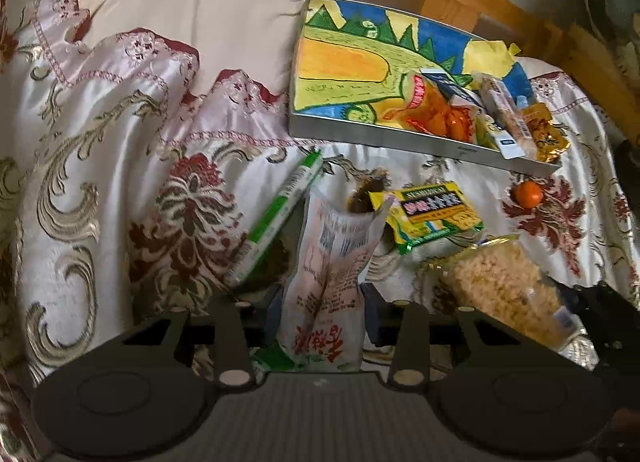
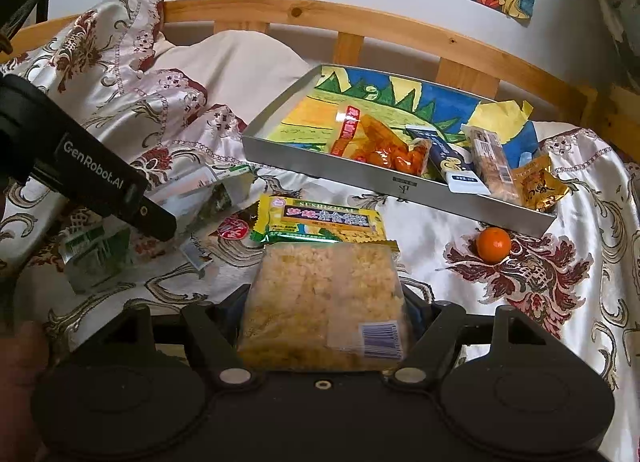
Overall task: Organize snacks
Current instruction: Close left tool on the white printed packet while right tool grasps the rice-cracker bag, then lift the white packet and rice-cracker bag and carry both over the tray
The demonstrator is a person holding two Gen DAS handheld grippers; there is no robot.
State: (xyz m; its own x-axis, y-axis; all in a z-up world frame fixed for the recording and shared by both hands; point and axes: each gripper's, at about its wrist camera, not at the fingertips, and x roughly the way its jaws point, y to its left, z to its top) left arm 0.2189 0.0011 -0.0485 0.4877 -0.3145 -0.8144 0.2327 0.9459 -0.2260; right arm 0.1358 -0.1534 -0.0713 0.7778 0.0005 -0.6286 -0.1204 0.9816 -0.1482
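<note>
Rice-puff pack (image 2: pixel 324 302) btwn R gripper (image 2: pixel 326 314) fingers

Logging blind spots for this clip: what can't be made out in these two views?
- Left tool: the white printed packet covers its fingertips, left wrist view.
- Right tool: the clear crumb snack bag hides its fingertips, right wrist view.
- Green packet: partly behind the left tool's body, right wrist view.
- Tray snack labels: too small.
</note>
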